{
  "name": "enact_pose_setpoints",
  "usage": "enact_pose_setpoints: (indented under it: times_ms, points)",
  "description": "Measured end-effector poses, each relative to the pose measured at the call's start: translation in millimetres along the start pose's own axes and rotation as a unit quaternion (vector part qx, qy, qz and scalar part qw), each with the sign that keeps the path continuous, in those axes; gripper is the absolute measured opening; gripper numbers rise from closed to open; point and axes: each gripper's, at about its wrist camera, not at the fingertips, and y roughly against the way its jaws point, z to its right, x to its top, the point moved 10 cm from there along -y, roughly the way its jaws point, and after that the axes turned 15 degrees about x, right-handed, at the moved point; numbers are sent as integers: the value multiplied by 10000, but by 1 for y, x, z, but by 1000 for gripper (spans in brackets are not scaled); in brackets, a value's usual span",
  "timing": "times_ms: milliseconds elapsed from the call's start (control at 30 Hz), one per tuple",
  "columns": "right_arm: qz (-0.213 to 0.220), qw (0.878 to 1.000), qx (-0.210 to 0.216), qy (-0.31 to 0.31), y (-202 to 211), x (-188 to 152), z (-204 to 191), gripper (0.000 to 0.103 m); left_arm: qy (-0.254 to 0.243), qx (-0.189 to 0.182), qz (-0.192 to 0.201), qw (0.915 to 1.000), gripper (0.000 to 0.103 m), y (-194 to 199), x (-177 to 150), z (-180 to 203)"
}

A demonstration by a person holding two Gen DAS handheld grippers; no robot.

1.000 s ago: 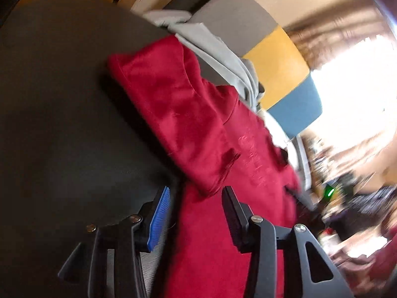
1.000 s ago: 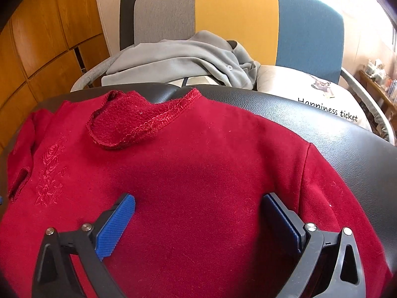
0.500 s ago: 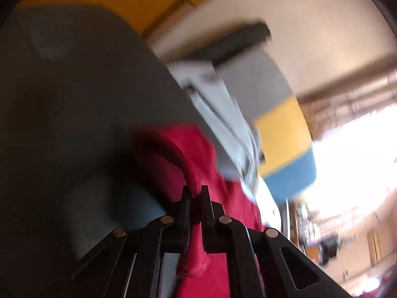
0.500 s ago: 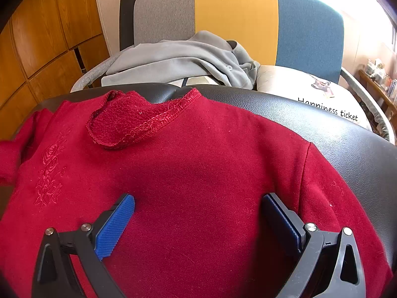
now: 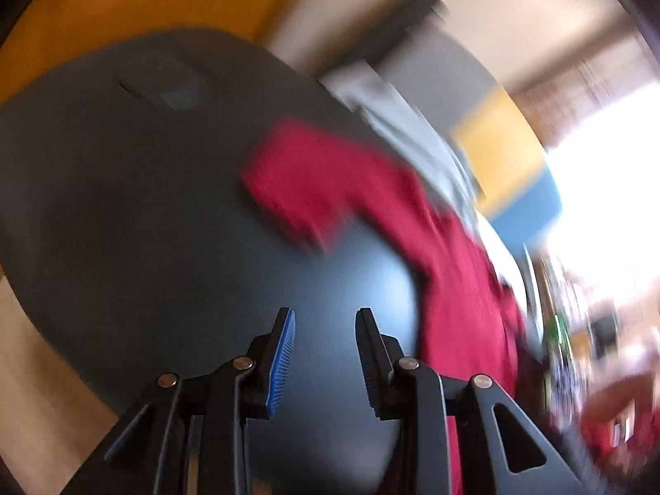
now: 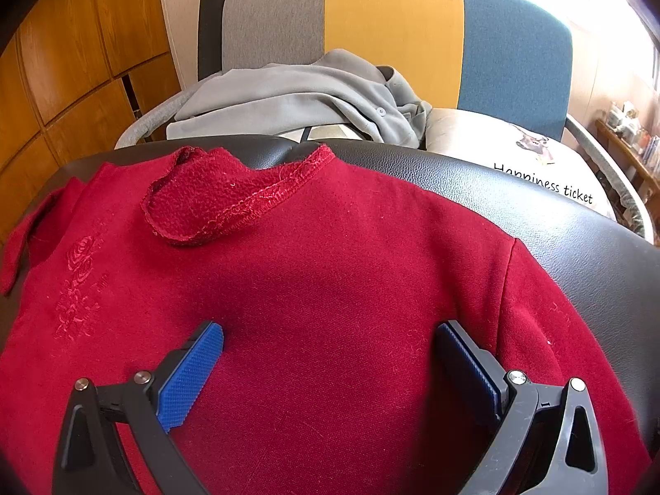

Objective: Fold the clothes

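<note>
Black leather seat [image 6: 577, 222] carries a red sweater [image 6: 330, 280] spread flat, collar toward a striped chair [image 6: 392, 20].

Behind it a grey garment [image 6: 297, 99] lies heaped beside a cushion [image 6: 515, 152] printed "Happiness ticket". Right gripper [image 6: 330, 354] hangs spread wide over the sweater's middle, grasping nothing. Left gripper [image 5: 326, 354], in a blurred view, is parted and empty above bare seat, the sweater's sleeve [image 5: 301, 181] lying beyond it.
</note>
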Motion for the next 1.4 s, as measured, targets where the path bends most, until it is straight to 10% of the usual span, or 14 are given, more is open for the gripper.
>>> enact_pose_setpoints:
  times_ms: [200,533,667,800,1133,1400]
  points:
    - [-155,9999,8,-21,20,-4,-22,103,-534,-770,-840,9921,41,0,-121,41]
    - [-118,9781,2049,333,138,-115,-172,103,-821,-905,-1628,9791,41,-26,-181,70]
    - [-568,9796,1872,458,158,-191,-174,103,-999,-550,-1683,9791,1,-36,-197,61]
    - [-860,9870,953,968,163,-243,-145,103,-1106,-346,-1444,9827,0,-21,-203,47]
    - [-301,9945,993,151,172,-234,-134,103,-1228,-582,-335,9902,16,40,-168,61]
    - [403,9871,1541,-150,173,-181,-146,103,-1858,-413,-448,9807,17,-37,-152,160]
